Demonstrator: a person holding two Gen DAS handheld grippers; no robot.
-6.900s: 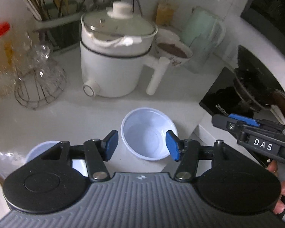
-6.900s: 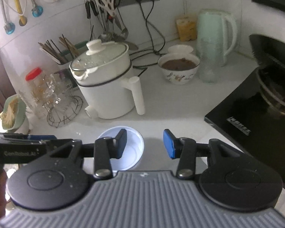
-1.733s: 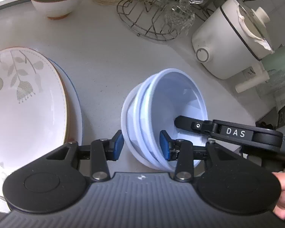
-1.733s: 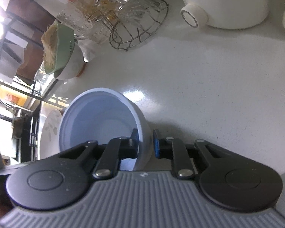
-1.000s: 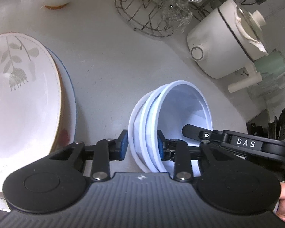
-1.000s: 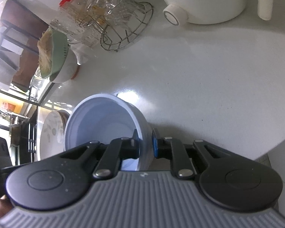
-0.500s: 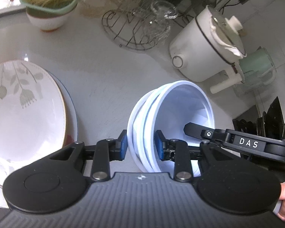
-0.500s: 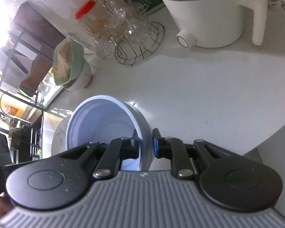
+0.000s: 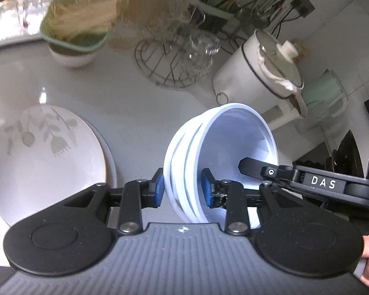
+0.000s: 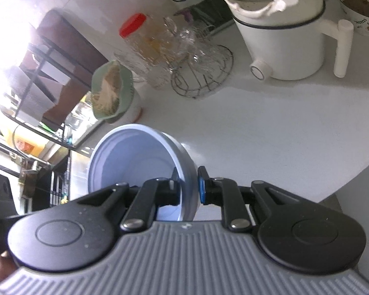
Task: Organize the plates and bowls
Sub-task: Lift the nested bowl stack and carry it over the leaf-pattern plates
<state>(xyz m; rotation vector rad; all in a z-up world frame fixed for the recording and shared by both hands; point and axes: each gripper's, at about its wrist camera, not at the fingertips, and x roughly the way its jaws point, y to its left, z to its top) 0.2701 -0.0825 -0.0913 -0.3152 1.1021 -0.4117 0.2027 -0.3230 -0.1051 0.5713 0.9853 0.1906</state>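
So the nested stack of pale blue plastic bowls (image 9: 221, 162) is now lifted clear of the white counter (image 9: 125, 103), pinched by both tools; seven seconds ago one bowl sat alone there, tools gaping.

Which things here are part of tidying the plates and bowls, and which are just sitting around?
For the job:
- stacked white bowls, pinched by the left claw and the right claw
- leaf-patterned plate

Just sitting around:
- white electric pot
- wire rack of glasses
- green bowl of noodles
- red-lidded jar
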